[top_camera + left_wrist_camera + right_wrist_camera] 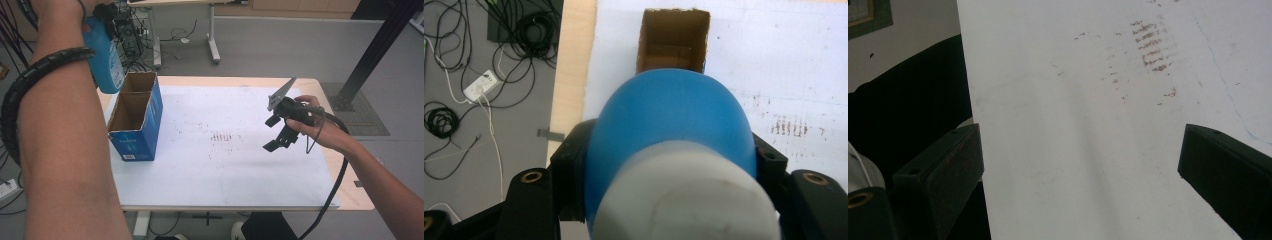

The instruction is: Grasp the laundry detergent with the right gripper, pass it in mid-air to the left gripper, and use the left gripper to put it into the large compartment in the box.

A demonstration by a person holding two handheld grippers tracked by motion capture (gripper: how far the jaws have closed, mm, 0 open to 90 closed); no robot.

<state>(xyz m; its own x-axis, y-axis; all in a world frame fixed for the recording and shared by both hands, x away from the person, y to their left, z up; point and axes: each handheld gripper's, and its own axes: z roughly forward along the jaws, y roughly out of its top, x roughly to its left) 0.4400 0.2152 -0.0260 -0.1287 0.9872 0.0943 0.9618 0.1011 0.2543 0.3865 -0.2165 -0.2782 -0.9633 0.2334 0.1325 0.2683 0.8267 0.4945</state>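
White table sheet | left hand-held gripper clamps blue bottle, upright above box | right hand-held gripper apart

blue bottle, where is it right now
The blue bottle is held in the left gripper, raised at the high view's upper left, just above the open blue cardboard box near the table's left edge.

Bottle: blue plastic, smooth, slight sheen; cap matt whitish plastic. Box: cardboard, raw brown inside, printed blue outside. Table: pale wood edge, topped with a white matt sheet carrying reddish scuffs. Left gripper and right gripper: matt black plastic, brass-look inserts.
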